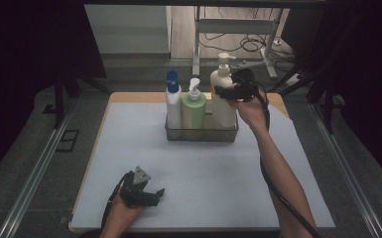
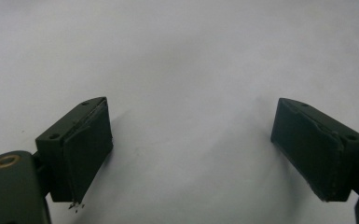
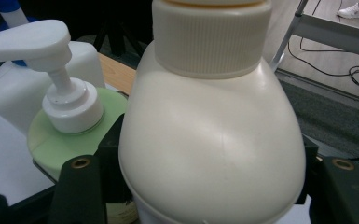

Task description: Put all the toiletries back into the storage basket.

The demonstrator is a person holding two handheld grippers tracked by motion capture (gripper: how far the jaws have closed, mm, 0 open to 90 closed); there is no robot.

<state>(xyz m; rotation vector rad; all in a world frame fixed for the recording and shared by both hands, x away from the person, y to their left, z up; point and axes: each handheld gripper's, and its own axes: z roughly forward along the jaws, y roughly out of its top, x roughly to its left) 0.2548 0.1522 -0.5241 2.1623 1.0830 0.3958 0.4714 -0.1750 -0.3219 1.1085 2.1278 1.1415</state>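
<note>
From the high view, your right gripper is clamped on the cream pump bottle, which stands at the right end of the wire basket, beside the green pump bottle; the blue-capped white bottle stands at the basket's left end. Your left gripper rests on the white mat, well in front of the basket.

In the left gripper view, your jaws stand spread wide with nothing between them, above bare mat.

In the right gripper view, your jaws press either side of the cream pump bottle, with the green pump bottle just beside it.
</note>
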